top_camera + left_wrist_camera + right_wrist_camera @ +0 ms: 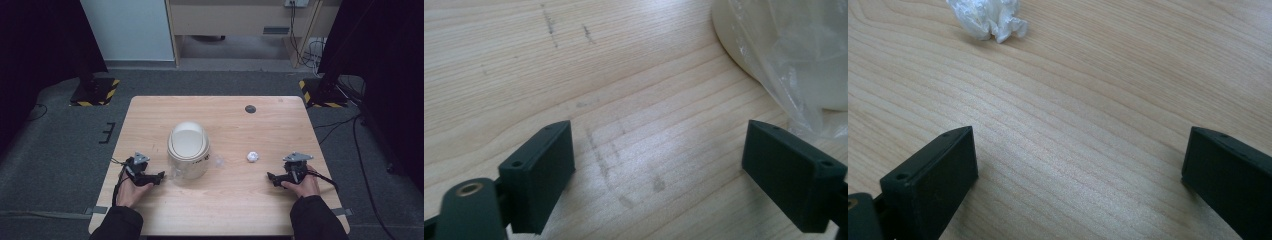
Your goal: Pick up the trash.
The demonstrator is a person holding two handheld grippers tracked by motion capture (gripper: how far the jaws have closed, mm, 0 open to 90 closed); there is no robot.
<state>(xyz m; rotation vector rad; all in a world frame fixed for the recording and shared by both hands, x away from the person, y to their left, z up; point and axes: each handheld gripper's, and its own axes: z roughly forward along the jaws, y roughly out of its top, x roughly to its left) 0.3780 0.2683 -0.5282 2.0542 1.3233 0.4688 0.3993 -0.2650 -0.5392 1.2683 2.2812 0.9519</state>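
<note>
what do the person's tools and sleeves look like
Each hand grips a black tool: the left tool and right tool both carry a grey three-cornered plate on top and trail a black cable. The jaws are flat black blocks with small screw holes. Both sleeves are dark.

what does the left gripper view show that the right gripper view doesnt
Left gripper view: the cream bin with its clear plastic bag, just ahead of the open left gripper. Right gripper view: a crumpled white paper ball, ahead of the open right gripper and apart from it. Both: bare wooden table between two black jaws, nothing held.
</note>
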